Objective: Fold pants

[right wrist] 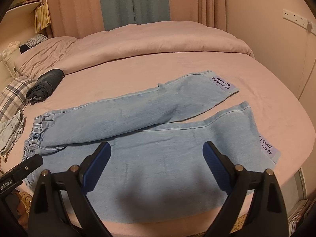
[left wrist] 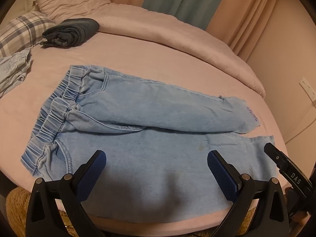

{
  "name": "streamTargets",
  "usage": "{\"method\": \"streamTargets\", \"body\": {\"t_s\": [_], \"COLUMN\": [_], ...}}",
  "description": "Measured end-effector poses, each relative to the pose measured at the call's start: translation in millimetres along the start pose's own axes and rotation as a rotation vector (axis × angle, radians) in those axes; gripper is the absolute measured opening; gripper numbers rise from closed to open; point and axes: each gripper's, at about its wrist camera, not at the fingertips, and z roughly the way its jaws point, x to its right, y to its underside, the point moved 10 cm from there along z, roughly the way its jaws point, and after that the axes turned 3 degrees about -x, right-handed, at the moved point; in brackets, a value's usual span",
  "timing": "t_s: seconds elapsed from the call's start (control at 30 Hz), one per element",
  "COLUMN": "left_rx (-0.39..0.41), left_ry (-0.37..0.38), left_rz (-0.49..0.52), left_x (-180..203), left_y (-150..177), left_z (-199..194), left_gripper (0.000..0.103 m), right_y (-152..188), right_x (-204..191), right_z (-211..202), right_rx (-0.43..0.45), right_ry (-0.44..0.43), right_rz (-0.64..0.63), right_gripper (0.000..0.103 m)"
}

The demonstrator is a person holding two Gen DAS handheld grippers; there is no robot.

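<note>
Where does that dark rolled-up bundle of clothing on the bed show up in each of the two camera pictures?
Left wrist view: the dark bundle lies upper left, on the pink bedsheet beyond the jeans' waistband.
Right wrist view: the dark bundle sits at the left edge, about mid-height, smaller and farther off.
Shared landmark: the plaid pillow lies just left of it in both views.

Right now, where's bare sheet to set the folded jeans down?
Free: pink sheet between the light-blue jeans and the duvet ridge; also right of the cuffs. Crowded: left side, with the folded dark garment, plaid pillow and crumpled cloth.
</note>
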Motion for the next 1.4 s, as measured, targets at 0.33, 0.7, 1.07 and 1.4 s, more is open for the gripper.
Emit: {"method": "streamTargets", "body": {"t_s": [0.33,0.7,1.07,1.4], "left_rx": [0.0,-0.062,-0.111,-0.133], "left_ry": [-0.003,-0.047,-0.098,-0.101], "left_rz": [-0.013,-0.065,-0.066,-0.047], "left_x": [-5.3,-28.6,-39.3,-36.0], "left_y": [-0.6,5.7,13.5,18.7], "left_z": [2.2,21.9,42.4,50.8], "left_gripper": [0.102,0.102,0.099,0.099], "right_y": [0.5,7.1,24.2,53.1], "right_x": [11.2,48.8,175.8,266.8], "right_z": [0.5,16.6,15.9,52.4], "right_rx": [-0.005,-0.039,-0.059,-0.144], "right_ry": [0.012,0.056,0.232,0.103], "right_rz": [0.035,0.14,0.396,0.637], "right_gripper": [0.092,0.092,0.091,0.083]}}
